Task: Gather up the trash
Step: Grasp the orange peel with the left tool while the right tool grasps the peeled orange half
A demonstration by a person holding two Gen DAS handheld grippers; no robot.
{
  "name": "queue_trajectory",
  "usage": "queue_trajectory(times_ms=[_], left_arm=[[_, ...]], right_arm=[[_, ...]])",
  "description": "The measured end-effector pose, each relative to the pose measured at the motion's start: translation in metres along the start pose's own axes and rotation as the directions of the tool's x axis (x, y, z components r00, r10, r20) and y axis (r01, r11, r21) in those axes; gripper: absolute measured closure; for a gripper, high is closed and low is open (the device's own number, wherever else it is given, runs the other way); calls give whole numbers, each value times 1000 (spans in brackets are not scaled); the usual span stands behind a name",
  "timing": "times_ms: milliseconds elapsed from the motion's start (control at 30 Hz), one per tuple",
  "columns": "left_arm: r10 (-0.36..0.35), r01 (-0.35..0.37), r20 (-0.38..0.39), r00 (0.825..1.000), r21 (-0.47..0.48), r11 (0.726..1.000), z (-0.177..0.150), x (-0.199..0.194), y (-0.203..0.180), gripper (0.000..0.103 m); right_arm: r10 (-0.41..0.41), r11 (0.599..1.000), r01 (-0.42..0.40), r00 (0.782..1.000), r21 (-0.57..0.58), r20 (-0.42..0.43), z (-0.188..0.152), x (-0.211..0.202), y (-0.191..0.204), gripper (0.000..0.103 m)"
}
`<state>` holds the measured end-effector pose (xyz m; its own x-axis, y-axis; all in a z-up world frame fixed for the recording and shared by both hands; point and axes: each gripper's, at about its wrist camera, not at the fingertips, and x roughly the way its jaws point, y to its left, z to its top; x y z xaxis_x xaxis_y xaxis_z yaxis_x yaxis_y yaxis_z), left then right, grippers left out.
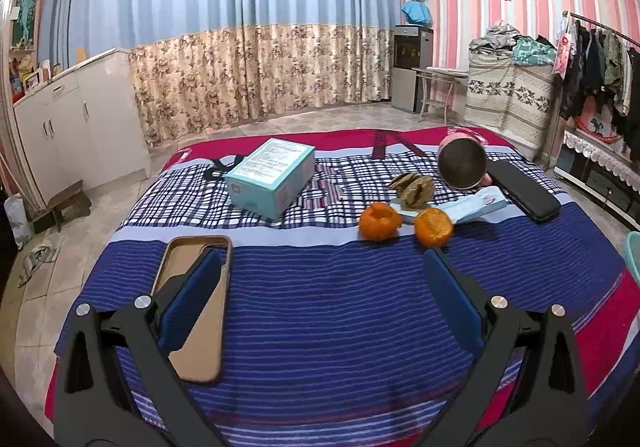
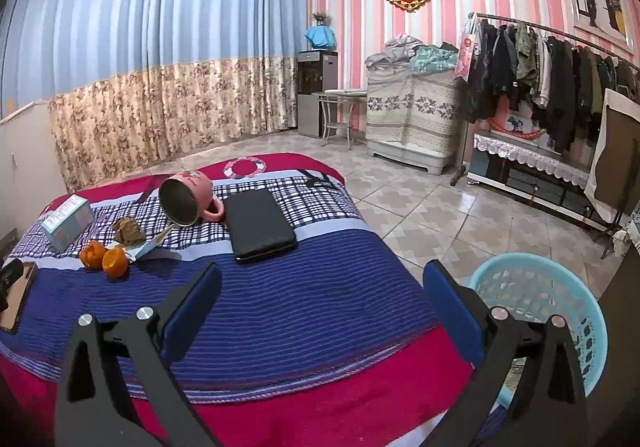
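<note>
Left gripper (image 1: 322, 287) wide open, empty, hovering over the blue-striped part of the bed cover (image 1: 340, 307). Right gripper (image 2: 322, 299) same: spread wide, nothing held, over the near right edge of the bed, right finger overlapping the light blue basket (image 2: 560, 295) in view. Basket on the tiled floor just beside the bed, looks empty as far as visible. Trash clustered mid-bed: two orange peel pieces (image 1: 380, 222) (image 1: 433, 227) side by side near the stripe/plaid border, crumpled brown paper (image 1: 414, 187) just behind them, flattened light blue carton piece (image 1: 476, 207) touching the right peel's far side. Same cluster seen from right wrist at far left (image 2: 104, 257), well apart from the right gripper. Non-trash nearby: pink mug (image 1: 464, 163) tipped on its side, mouth toward camera; black case (image 1: 524, 191) lying flat right of the mug; light blue box (image 1: 272, 177) on the plaid section left of centre, black strap (image 1: 220, 167) behind it; phone case (image 1: 196, 307) lying flat, partly under the left gripper's left finger. Contact between finger and case: cannot tell.
</note>
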<state>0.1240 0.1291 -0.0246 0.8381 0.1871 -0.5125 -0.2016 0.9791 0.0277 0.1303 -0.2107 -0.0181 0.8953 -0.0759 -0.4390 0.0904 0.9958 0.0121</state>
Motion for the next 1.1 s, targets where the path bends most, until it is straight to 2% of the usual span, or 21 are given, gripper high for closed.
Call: queue_trajectory(times_ms=[367,533,733,833,1033,1100], left_arm=[[17,-18,-19,1000,-20,1000,-8,11,12,6],[24,-24,-38,999,-12,1000,-12,19,13,6],[-15,13,-62,998,-19,1000,-11,36,6,6],[-29,29,-65,997,12,1000,-4,49,-7,6],[-68,76,-134,989,54,996,10,92,-27,6],[-94,103,-187,978,42,994,14,113,-29,6]], right_arm=[[60,995,-60,998,-81,-8,-2,14,29,5],[92,990,-97,995,-100,-47,-5,27,43,5],[101,983,-115,990,-141,-100,-12,47,59,6],[129,981,-144,984,-128,-122,-12,55,63,9],[135,978,-157,978,-139,-156,-11,86,74,9],[149,979,-171,972,-114,-182,-11,99,75,10]])
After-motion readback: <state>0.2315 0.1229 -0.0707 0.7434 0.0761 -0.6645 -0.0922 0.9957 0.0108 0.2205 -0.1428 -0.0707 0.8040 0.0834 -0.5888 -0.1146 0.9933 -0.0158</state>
